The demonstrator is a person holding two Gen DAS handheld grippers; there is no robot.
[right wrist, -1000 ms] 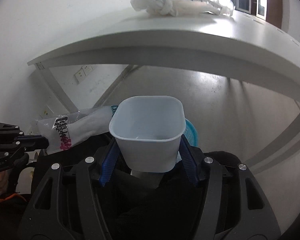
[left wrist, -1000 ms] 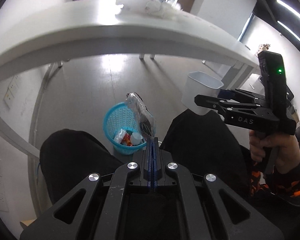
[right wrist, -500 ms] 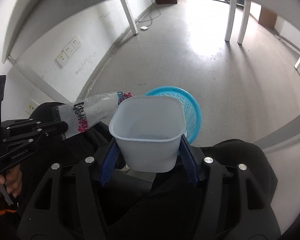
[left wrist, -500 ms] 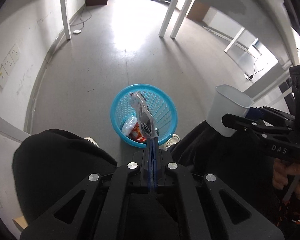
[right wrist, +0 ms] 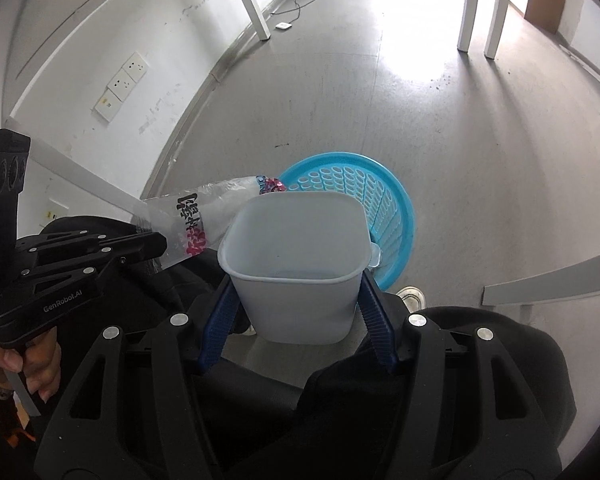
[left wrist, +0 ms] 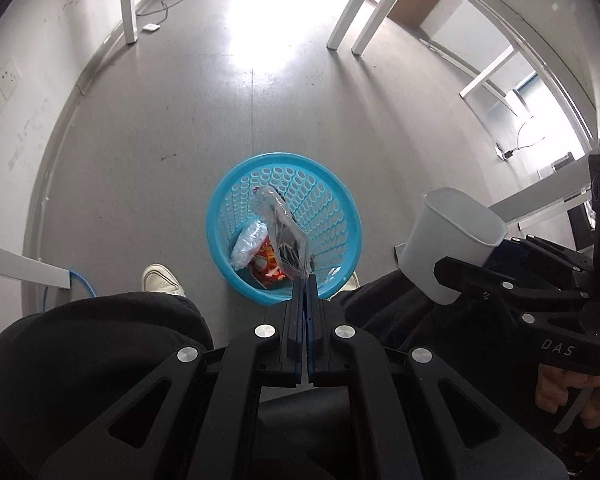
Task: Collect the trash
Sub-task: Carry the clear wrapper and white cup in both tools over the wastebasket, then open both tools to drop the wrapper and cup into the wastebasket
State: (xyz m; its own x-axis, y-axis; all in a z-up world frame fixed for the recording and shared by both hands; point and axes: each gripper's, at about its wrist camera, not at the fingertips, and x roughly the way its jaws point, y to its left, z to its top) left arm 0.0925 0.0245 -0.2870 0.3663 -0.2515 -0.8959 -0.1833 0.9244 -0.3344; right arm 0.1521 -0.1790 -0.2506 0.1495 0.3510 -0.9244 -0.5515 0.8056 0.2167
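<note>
- Hanging from the left hand-held gripper [left wrist: 305, 280], a clear crinkled plastic wrapper [left wrist: 281, 236] is pinched at one end between the blue pads, which are pressed flat together on it.
- From the left wrist view the wrapper stretches forward from the fingertips and lies over the open mouth of the round turquoise perforated plastic basket [left wrist: 332, 216], which stands on the grey floor [left wrist: 180, 120].
- The wrapper is see-through and creased, with black characters and a pink pattern printed on it (best seen from the right wrist view [right wrist: 196, 216], where it juts out of the left hand-held gripper [right wrist: 156, 246] toward the basket rim [right wrist: 400, 208]).
- Inside the basket lie a pale crumpled clear bag [left wrist: 249, 243] and a red-and-orange snack packet [left wrist: 265, 266], touching each other at the bottom.
- The right hand-held gripper [right wrist: 296, 312] clamps a white squarish plastic tub [right wrist: 296, 256] by its two opposite walls, open side up; the tub sits just in front of the basket in that view, hiding its near rim.
- The tub is translucent white with a rolled lip and rounded corners; nothing can be made out inside it.
- In the left wrist view the tub [left wrist: 452, 240] is held to the right of the basket, apart from it, above the person's black-trousered leg [left wrist: 400, 316].
- A white shoe [left wrist: 161, 278] rests on the floor just left of the basket.
</note>
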